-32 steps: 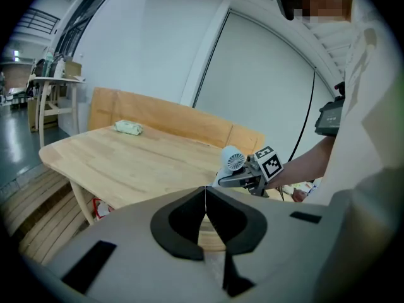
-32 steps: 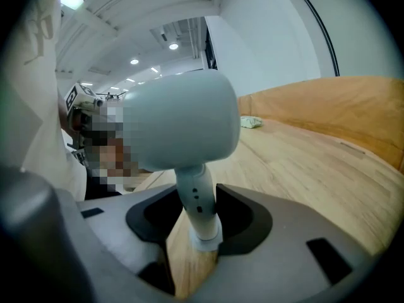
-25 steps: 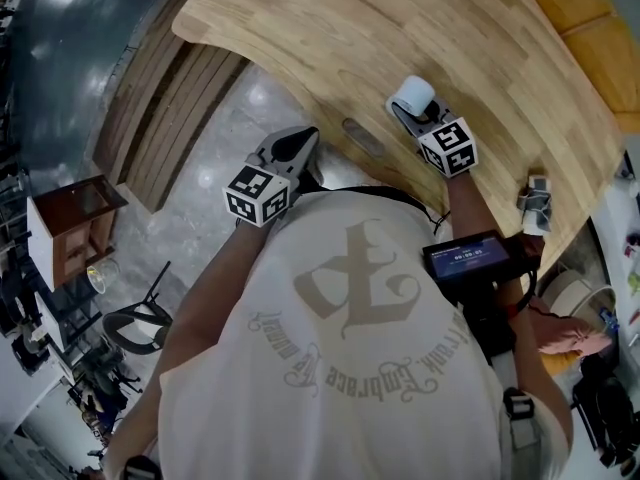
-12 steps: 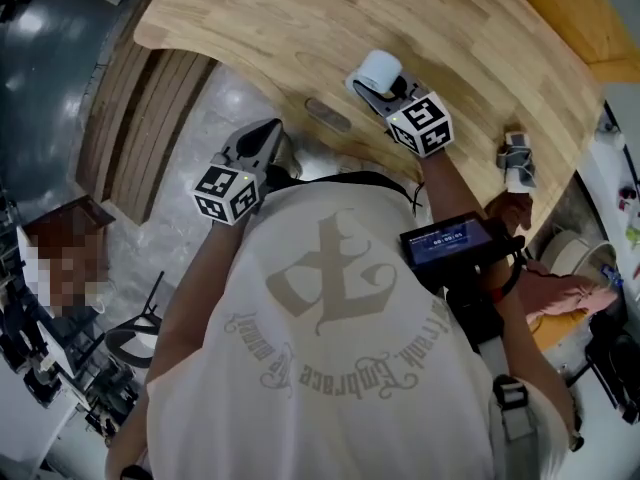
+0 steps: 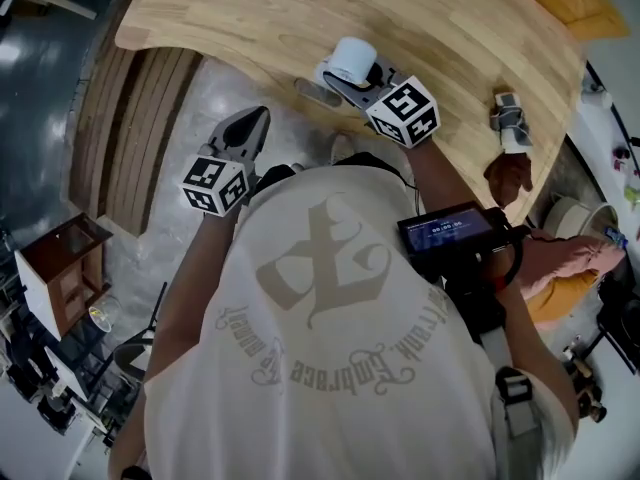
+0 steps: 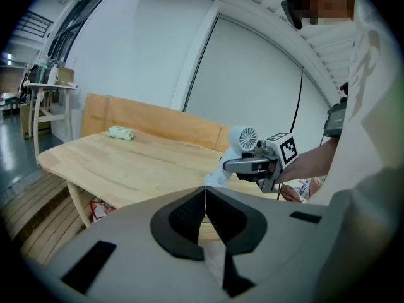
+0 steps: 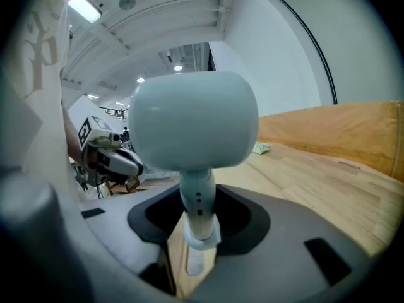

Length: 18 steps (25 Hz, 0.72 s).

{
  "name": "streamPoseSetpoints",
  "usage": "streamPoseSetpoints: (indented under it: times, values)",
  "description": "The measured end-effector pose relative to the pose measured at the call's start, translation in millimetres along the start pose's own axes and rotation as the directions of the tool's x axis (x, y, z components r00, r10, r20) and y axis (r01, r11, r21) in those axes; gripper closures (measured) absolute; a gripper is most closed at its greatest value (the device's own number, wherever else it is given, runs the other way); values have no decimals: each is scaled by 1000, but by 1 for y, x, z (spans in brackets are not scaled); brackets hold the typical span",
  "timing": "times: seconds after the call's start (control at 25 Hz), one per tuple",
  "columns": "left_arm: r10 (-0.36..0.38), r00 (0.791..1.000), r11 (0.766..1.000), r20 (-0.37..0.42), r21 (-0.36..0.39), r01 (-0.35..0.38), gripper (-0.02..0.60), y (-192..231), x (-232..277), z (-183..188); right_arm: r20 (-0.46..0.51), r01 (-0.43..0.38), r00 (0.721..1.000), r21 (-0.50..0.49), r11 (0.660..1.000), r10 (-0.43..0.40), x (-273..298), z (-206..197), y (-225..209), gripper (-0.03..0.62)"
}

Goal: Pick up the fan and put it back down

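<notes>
So the fan [image 7: 192, 122] is up in my right tool [image 7: 201, 223], pinched by its skinny stem [image 7: 197, 191] just under the big drum-shaped head. As far as I can judge it's hanging clear of the bench [image 5: 450, 28], near the front edge. The jaws sit partway in, snug on that stem. It's smooth white plastic, rigid, and I'd guess pretty light. It's top-heavy though, with all the bulk above the grip, so it may want to swing or twist in the pads. The stem looks round and slick, so gripping close under the head seems the right spot. I wouldn't squeeze the head, since the grille face looks fragile. The bench is pale jointed wood, hard and flat. My left tool [image 5: 250, 128] is closed on nothing, at 8 o'clock from the fan, out over the floor.
</notes>
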State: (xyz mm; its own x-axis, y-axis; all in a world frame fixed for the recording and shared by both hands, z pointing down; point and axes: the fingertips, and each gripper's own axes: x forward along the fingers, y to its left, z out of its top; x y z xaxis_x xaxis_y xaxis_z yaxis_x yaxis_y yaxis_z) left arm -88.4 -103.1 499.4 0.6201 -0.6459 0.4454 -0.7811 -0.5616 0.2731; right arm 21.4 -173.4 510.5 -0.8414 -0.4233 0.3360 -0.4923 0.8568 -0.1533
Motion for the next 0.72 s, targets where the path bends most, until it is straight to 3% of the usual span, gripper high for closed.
streamPoseSetpoints:
  times: [0.36,0.72]
  values:
    - [-9,1000,1000,15,3,9,571,9,-58,-12,88,74,992,161,984,-89,-7,29,48,441]
    - [-63,997,998,36,11,62,571,10,-101,-24,116,142,978,221,965,-171,-26,37,94,441]
